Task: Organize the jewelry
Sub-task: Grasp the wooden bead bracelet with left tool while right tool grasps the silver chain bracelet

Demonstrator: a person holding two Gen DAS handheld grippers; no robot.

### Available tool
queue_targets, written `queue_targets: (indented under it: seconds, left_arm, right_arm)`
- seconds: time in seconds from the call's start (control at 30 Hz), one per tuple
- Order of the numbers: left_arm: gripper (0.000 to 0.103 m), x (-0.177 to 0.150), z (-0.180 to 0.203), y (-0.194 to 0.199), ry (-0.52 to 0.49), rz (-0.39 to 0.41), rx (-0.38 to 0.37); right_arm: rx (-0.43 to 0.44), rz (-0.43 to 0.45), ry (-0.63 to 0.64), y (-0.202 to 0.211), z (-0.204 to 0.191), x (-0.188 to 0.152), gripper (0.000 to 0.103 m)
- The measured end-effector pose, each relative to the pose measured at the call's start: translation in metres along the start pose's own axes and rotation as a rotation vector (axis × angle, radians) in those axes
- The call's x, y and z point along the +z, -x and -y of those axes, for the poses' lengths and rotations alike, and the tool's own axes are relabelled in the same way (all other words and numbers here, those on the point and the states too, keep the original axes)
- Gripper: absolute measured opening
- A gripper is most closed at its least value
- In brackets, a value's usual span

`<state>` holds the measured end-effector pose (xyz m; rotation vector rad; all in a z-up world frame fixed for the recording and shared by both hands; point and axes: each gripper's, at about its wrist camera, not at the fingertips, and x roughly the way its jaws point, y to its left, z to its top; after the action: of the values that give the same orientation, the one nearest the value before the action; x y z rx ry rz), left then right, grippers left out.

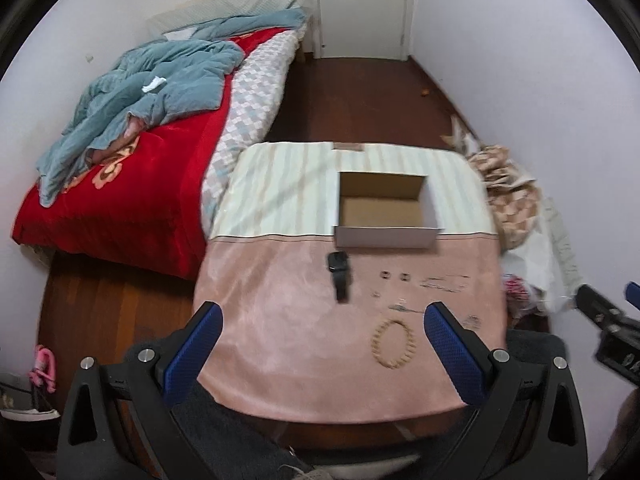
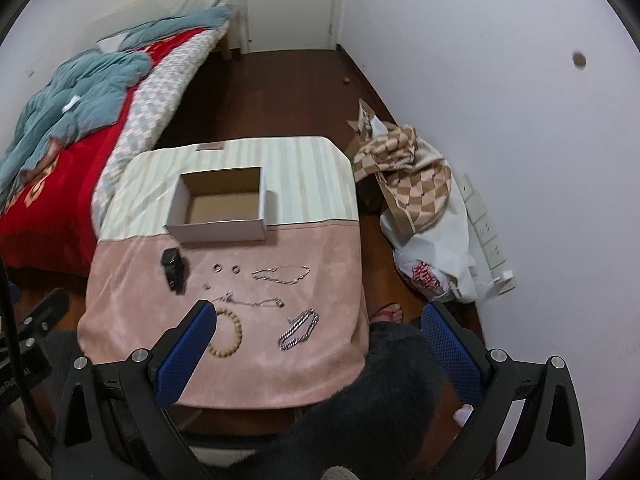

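Observation:
An open, empty cardboard box (image 1: 386, 210) (image 2: 220, 208) stands on a small table with a pink and striped cloth (image 1: 280, 320) (image 2: 132, 280). In front of it lie a black watch (image 1: 339, 274) (image 2: 173, 265), two small rings (image 2: 226, 268), a thin silver chain (image 2: 280, 274), a second chain (image 2: 252, 300), a wooden bead bracelet (image 1: 394, 343) (image 2: 229, 332) and a silver link bracelet (image 2: 299, 329). My left gripper (image 1: 324, 312) is open and empty above the table's near edge. My right gripper (image 2: 320, 312) is open and empty, above the near right side.
A bed (image 1: 132, 168) with a red blanket and a blue quilt stands to the left. Bags and checked cloth (image 2: 416, 184) lie on the floor against the right wall. A white door (image 1: 362, 4) is at the far end. Dark wood floor surrounds the table.

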<state>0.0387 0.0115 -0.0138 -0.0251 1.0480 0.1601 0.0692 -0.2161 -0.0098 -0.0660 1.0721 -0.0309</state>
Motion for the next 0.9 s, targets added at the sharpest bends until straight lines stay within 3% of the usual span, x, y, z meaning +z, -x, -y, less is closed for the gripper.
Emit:
queue_targets:
  seconds: [0.23,0.3,0.37,0.5,0.7,0.8,0.83,0.9]
  left_arm:
    - [0.103,-0.015,0.01,-0.089,-0.032,-0.09,0.091]
    - [0.103,-0.024,0.014,-0.118,-0.047,-0.133,0.106]
    - [0.103,-0.032,0.02,-0.141,-0.067,-0.17,0.114]
    - [0.103,-0.047,0.031,-0.183,-0.087,-0.247,0.11]
    - [0.103,-0.06,0.04,-0.215,-0.076,-0.324,0.044]
    - [0.103,-0.067,0.048,-0.222,-0.099,-0.341,0.021]
    - [0.103,-0.07,0.051,-0.225,-0.1,-0.352,0.009]
    - [0.103,-0.075,0.054,-0.229,-0.1,-0.371,-0.019]
  right_arm:
    - [0.021,-0.163,-0.106,-0.117,0.017,-0.011,0.103]
    - [0.019,-0.216,-0.117,-0.156,0.019,-0.025,0.096]
    - [0.011,-0.278,-0.117,-0.192,0.018,-0.039,0.08]
    - [0.011,-0.36,-0.115,-0.244,0.015,-0.065,0.067]
    - [0.045,-0.399,-0.102,-0.271,0.004,-0.088,0.051]
    - [0.041,-0.342,-0.065,-0.268,-0.006,-0.092,0.044]
    - [0.04,-0.327,-0.062,-0.266,-0.007,-0.094,0.039]
    - [0.038,-0.304,-0.058,-0.263,-0.008,-0.096,0.018]
